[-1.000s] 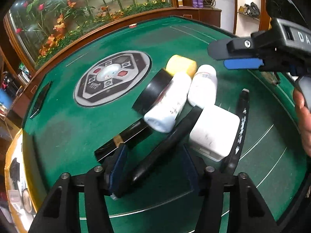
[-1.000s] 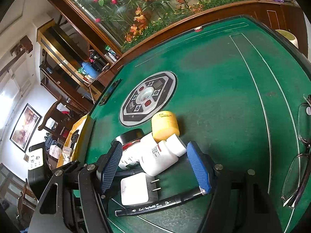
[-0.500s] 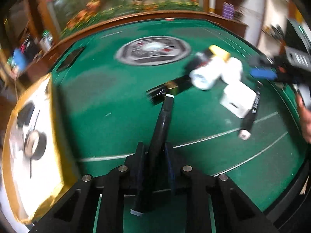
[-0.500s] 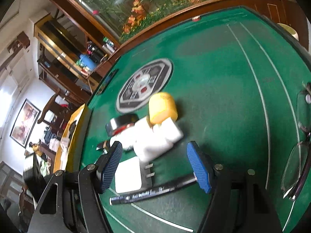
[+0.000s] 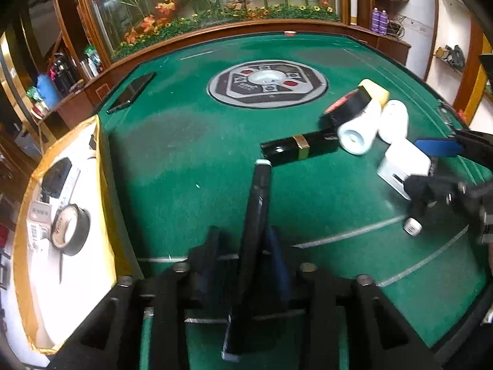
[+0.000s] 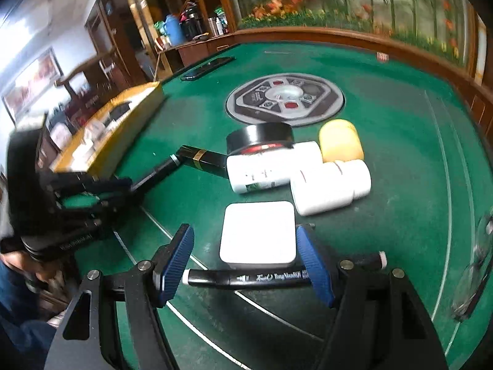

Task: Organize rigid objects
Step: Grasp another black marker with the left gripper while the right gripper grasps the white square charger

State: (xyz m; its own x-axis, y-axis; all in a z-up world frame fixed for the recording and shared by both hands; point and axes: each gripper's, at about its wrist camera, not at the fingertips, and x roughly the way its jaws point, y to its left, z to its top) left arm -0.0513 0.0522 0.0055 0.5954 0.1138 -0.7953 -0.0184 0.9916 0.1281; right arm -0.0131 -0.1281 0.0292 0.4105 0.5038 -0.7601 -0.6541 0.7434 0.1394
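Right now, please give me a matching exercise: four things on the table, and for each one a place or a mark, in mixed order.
Things:
1. white charger
2. black tape roll on the green felt
3. smartphone
4. black tube

Descriptions:
A. has a gold band around it
B. lies alone near the felt's edge, apart from the pile
C. sits between the open fingers of the right hand-held gripper
D. leans tilted on a white bottle

Pairs: 1-C, 2-D, 3-B, 4-A
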